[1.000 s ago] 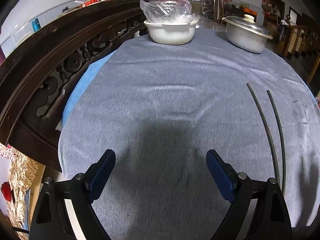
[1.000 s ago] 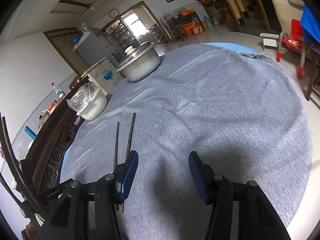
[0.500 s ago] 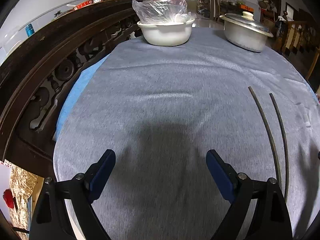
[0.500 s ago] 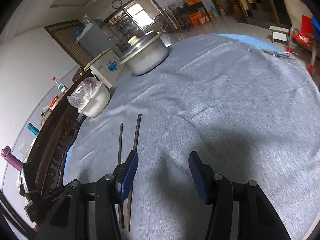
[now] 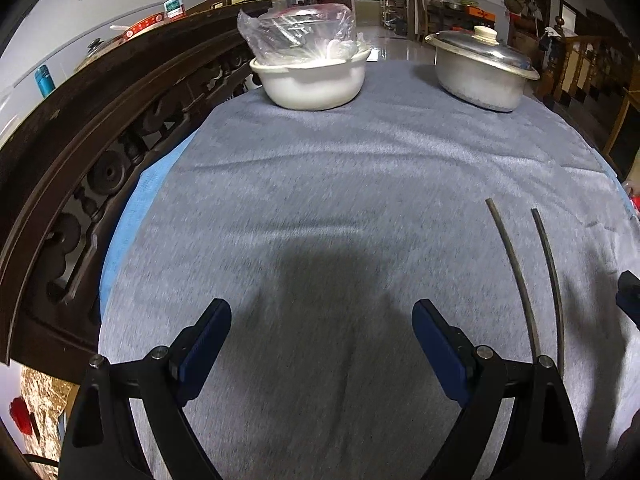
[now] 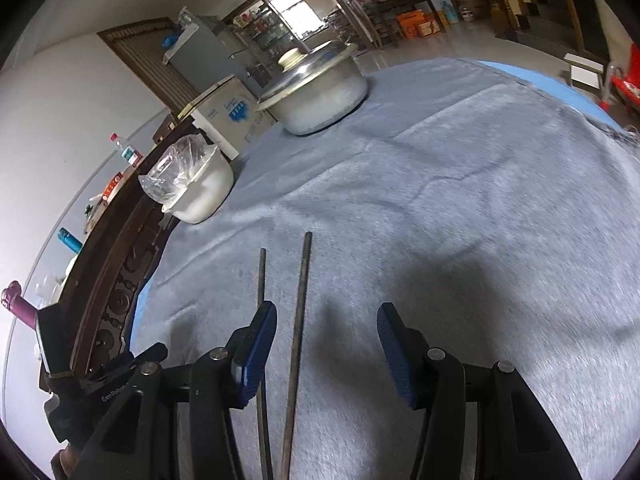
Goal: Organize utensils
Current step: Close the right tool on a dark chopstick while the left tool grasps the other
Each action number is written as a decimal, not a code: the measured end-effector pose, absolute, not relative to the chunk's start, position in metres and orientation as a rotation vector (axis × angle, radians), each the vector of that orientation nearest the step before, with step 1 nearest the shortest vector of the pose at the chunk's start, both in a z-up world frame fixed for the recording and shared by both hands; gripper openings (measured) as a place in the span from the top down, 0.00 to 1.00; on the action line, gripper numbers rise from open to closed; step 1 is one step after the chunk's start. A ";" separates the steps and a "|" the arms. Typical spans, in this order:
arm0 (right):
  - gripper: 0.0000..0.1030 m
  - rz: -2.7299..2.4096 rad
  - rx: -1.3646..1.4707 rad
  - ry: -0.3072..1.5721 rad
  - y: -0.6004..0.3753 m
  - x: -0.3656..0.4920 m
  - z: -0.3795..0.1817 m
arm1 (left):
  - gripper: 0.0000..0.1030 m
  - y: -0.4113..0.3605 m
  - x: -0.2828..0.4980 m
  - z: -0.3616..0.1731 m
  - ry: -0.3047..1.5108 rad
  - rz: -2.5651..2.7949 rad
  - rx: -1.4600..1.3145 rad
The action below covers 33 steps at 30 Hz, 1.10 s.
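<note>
chopsticks (image 6: 296, 344) near ends cut off, bowl (image 5: 312, 84) contents unclear

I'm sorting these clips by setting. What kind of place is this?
Probably a home dining area: a round table under a grey cloth holds chopsticks, a lidded metal pot and a white bowl, with a carved wooden chair back beside it.

- The two chopsticks (image 5: 516, 272) lay side by side on the cloth-covered tabletop (image 5: 320, 184), near its front, not touching each other.
- The left tongs (image 5: 322, 326) stood to their left, over bare cloth.
- The right tongs (image 6: 326, 330) stood over them; one chopstick (image 6: 298, 320) ran between the jaws, the other (image 6: 262, 276) passed behind the left finger.
- At the tabletop's far side the bowl (image 5: 312, 84) sat left of the lidded pot (image 5: 480, 80), well apart.
- A bag (image 5: 296, 32) lay in the bowl.
- A carved chair back (image 5: 100, 140) stood along the tabletop's left edge.
</note>
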State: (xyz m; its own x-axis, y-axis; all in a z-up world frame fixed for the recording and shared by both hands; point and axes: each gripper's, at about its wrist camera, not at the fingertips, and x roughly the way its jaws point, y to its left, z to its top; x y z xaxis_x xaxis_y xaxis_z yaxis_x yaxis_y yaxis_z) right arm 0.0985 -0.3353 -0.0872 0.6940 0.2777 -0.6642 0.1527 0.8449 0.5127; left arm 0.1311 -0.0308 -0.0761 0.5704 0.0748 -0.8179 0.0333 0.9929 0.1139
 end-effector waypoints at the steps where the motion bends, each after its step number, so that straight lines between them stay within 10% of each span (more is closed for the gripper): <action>1: 0.46 0.080 0.573 0.818 -0.334 0.101 -0.088 | 0.11 -0.032 0.133 -0.076 0.964 0.023 0.123; 12: 0.47 0.126 0.457 0.913 -0.307 0.159 -0.094 | 0.11 -0.047 0.158 -0.081 0.989 -0.015 0.110; 26: 0.91 0.038 0.190 1.021 -0.271 0.202 -0.111 | 0.11 -0.066 0.181 -0.088 1.060 -0.098 0.063; 33: 0.93 0.010 0.194 1.008 -0.287 0.185 -0.110 | 0.20 -0.078 0.189 -0.087 1.075 -0.143 0.023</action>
State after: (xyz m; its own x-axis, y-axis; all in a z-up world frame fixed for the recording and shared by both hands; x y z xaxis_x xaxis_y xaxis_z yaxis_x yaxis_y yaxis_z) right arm 0.1847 -0.2866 -0.1096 0.5347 0.0980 -0.8393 0.0810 0.9827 0.1664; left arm 0.1895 -0.0777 -0.0867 0.4674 -0.1056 -0.8777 0.1280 0.9905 -0.0509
